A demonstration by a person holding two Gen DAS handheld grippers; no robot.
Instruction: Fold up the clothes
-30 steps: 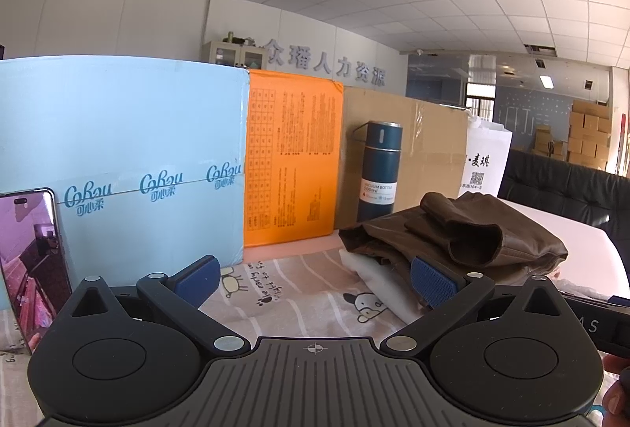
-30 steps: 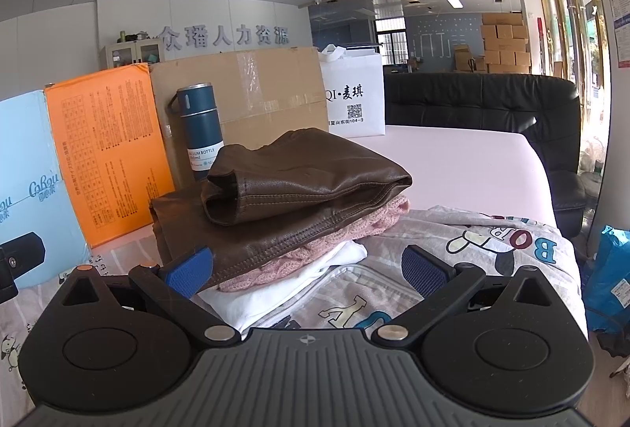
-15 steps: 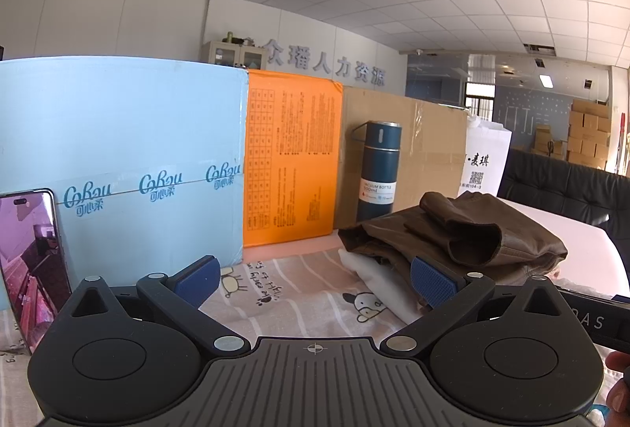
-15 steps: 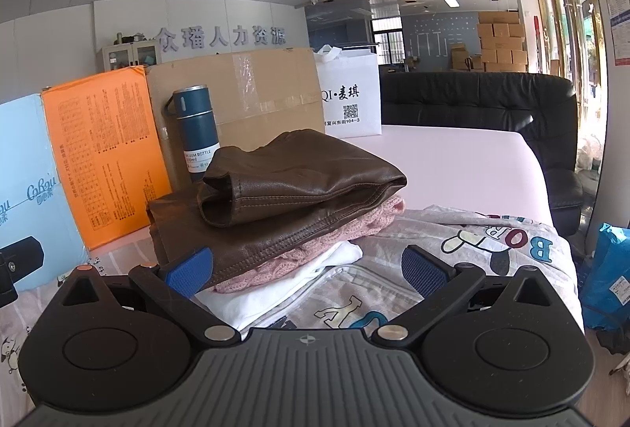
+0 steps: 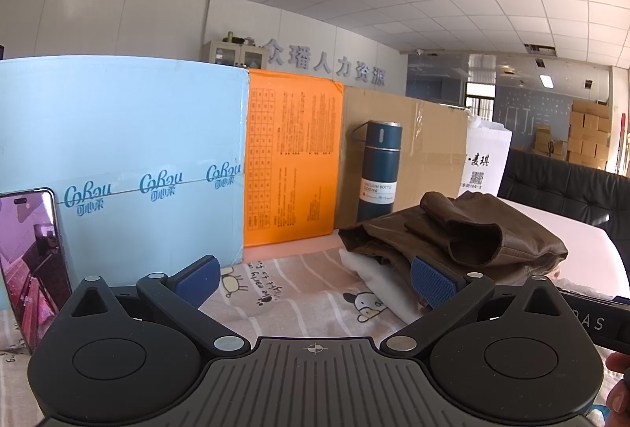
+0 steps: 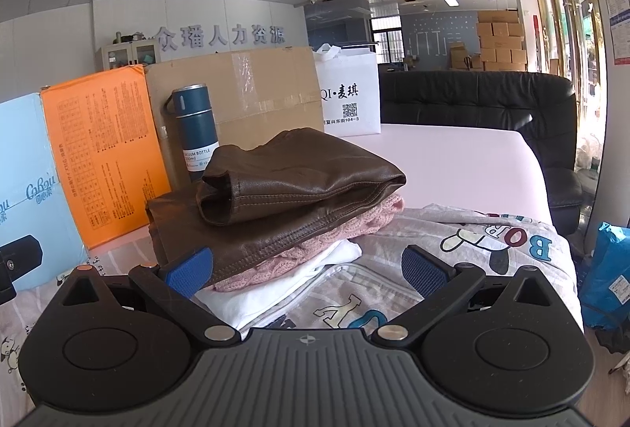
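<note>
A stack of folded clothes lies on a cartoon-print sheet (image 6: 492,250): a brown leather jacket (image 6: 299,183) on top, a pink knit (image 6: 354,230) under it, a white garment (image 6: 291,285) at the bottom. The stack also shows in the left wrist view (image 5: 464,230), at the right. My left gripper (image 5: 315,281) is open and empty, left of the stack. My right gripper (image 6: 307,269) is open and empty, just in front of the stack's near edge.
A blue vacuum bottle (image 5: 381,167) stands behind the stack, against a cardboard box (image 5: 425,143). An orange box (image 5: 291,167) and a light-blue box (image 5: 118,167) form the back wall. A phone (image 5: 31,261) leans at the left. A black sofa (image 6: 492,100) stands beyond.
The right gripper has drifted slightly, so the stack sits a little further left in its view. The left gripper is almost unmoved.
</note>
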